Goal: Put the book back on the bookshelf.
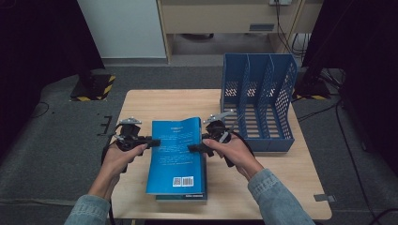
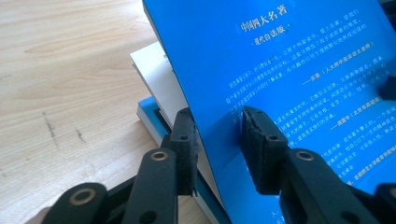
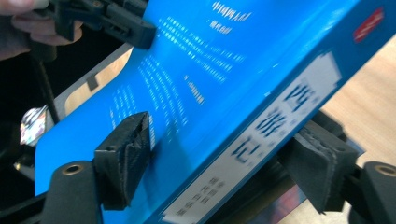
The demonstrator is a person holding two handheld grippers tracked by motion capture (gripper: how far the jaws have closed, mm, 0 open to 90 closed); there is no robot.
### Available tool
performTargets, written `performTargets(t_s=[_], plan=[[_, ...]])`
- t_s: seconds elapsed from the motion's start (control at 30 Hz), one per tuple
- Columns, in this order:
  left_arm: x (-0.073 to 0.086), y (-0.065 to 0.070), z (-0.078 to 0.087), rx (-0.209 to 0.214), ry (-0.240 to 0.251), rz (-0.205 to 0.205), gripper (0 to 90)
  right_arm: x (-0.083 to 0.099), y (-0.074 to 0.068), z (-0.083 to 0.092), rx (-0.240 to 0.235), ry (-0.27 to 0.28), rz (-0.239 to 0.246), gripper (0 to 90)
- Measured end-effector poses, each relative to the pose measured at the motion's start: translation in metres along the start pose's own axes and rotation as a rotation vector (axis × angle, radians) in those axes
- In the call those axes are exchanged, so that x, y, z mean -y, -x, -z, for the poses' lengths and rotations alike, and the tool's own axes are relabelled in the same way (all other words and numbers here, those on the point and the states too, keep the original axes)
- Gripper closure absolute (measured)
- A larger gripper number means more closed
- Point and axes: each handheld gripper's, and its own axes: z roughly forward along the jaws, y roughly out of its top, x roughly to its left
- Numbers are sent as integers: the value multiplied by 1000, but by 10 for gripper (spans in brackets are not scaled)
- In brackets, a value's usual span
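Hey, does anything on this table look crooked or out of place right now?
Yes: the top blue book sits tilted, its far end lifted off the book underneath, with the left gripper and right gripper clamping its opposite edges.

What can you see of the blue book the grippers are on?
The blue book is a glossy paperback showing its back cover: white print, a barcode near the bottom, a white spine panel with dark characters. It lies tilted on another book on the wooden table. The left gripper pinches its left edge, and the right gripper clamps its spine side.

Denim sleeves (image 1: pixel 277 194); black jaws with brass-ringed screws.
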Motion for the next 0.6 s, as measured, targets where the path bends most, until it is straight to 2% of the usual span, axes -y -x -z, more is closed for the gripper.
performTargets(t_s=[0.07, 0.2, 0.43, 0.6], plan=[[-2, 1, 2, -22, 7, -1, 676, -3, 1, 0, 3, 7, -1, 287], [-4, 1, 7, -32, 25, 2, 701, -8, 2, -1, 13, 4, 4, 309], [-15, 5, 18, -47, 41, -36, 728, -21, -1, 5, 14, 28, 35, 356], [-23, 11, 24, -46, 44, -60, 740, -29, -3, 10, 16, 34, 36, 379]])
